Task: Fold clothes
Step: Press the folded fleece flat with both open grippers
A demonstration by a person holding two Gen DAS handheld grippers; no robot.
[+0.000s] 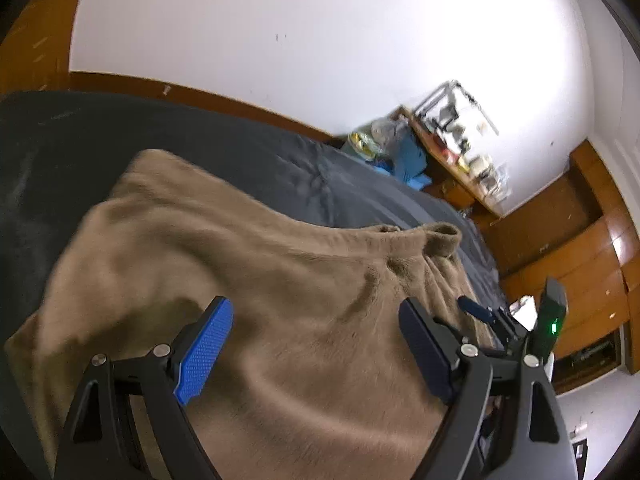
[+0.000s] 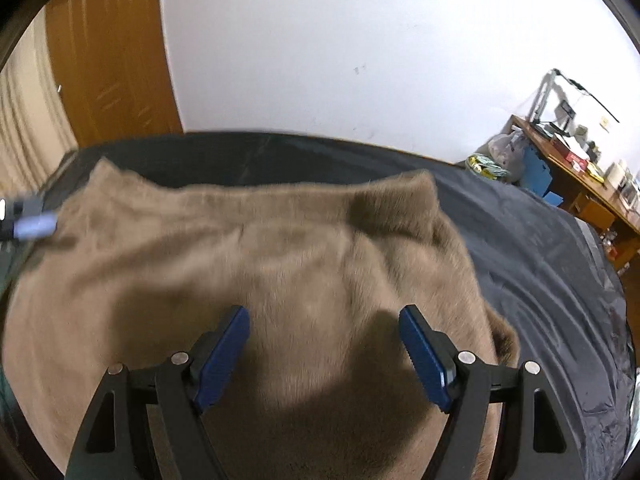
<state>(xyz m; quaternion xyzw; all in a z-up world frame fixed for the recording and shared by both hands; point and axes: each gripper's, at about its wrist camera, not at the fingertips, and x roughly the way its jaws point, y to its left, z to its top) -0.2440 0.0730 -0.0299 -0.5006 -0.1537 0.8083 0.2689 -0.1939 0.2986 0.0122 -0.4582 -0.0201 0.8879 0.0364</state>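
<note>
A fuzzy brown garment (image 1: 280,280) lies spread on a dark grey bedsheet (image 1: 240,148). It also fills the right wrist view (image 2: 260,248), with a folded layer at its far right corner. My left gripper (image 1: 316,344) is open and empty, just above the garment's near part. My right gripper (image 2: 324,352) is open and empty over the garment's near middle. The right gripper shows at the right edge of the left wrist view (image 1: 520,328). The left gripper shows blurred at the left edge of the right wrist view (image 2: 28,220).
The bedsheet (image 2: 540,272) extends to the right of the garment. A cluttered wooden desk (image 2: 576,168) and bags (image 2: 500,156) stand by the white wall beyond the bed. Wooden drawers (image 1: 580,264) are at right, a wooden door (image 2: 112,60) at left.
</note>
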